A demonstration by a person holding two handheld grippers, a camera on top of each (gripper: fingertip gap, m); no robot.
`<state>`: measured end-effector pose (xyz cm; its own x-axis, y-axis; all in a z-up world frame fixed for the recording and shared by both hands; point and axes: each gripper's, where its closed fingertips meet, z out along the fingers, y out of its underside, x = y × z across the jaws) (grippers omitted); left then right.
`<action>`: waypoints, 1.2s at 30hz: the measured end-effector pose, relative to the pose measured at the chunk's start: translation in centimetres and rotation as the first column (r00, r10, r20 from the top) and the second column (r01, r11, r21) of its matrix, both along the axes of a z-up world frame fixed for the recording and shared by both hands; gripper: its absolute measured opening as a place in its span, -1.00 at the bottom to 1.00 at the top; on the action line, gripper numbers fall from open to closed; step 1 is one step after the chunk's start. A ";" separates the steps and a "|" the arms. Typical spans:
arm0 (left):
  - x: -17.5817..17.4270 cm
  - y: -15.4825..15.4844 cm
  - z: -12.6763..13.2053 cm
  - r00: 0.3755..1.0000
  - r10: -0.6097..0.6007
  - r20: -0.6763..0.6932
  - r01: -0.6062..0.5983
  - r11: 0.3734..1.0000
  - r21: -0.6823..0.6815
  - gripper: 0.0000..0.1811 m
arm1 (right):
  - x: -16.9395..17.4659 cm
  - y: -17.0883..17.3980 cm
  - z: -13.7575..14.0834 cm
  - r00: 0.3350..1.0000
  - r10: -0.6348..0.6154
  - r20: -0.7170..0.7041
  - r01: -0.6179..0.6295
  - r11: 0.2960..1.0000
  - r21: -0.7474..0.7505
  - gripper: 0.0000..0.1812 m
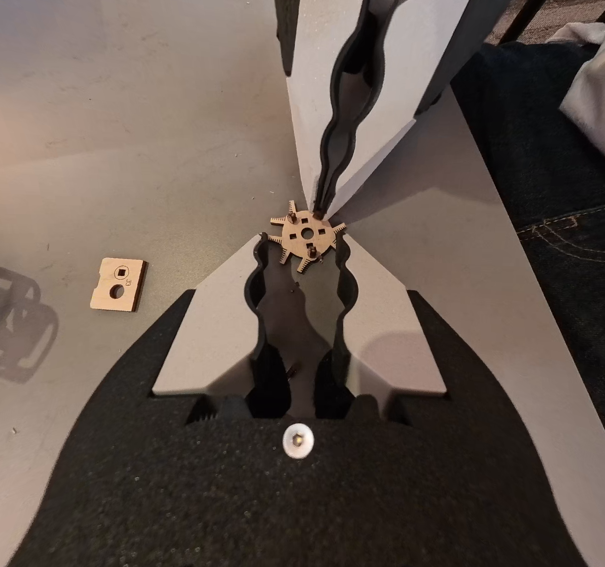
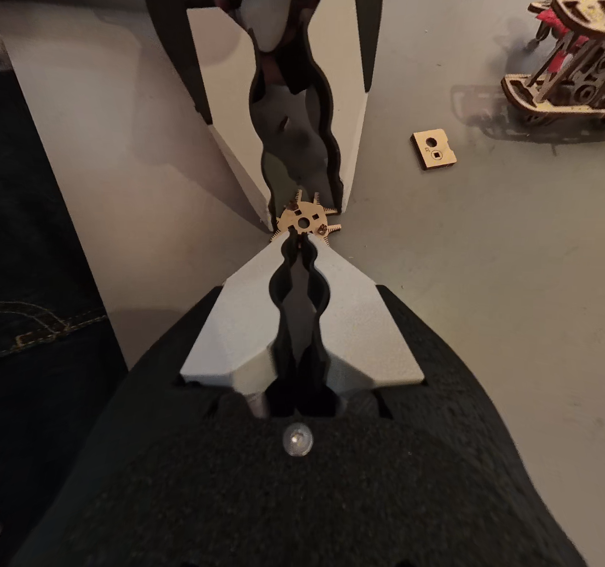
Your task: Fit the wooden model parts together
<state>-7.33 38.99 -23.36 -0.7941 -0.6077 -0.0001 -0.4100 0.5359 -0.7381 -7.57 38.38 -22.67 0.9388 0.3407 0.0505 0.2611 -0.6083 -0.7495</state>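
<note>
A thin, pale wooden disc [image 1: 307,234] with a round centre hole, small square slots, toothed spokes and two dark pegs lies on the matte grey table [image 1: 131,125]. The left tongs [image 1: 299,240], spread apart, flank its near edge with wavy black pads. The right tongs [image 2: 296,239] are clenched on a tiny peg [image 2: 298,241] at its rim. A square plate [image 1: 118,283] lies left of the left tongs.

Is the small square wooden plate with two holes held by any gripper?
No. The square plate lies alone on the grey table, apart from both grippers, which work at the toothed disc.
</note>
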 end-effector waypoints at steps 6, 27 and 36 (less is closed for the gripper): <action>0.0 0.0 0.0 1.000 0.000 0.000 0.000 1.000 0.000 -0.56 | 0.0 0.0 -0.1 0.998 -0.003 -0.060 0.003 1.000 -0.009 -0.98; 0.0 -0.1 0.0 1.000 -0.005 0.002 0.005 1.000 0.001 -0.56 | -0.1 -0.3 0.6 0.996 0.025 -0.088 -0.020 0.998 0.054 -0.92; 0.0 -0.1 0.0 1.000 -0.004 0.004 0.004 1.000 0.002 -0.56 | 0.0 0.0 0.6 0.996 0.007 -0.091 -0.003 0.999 0.048 -1.00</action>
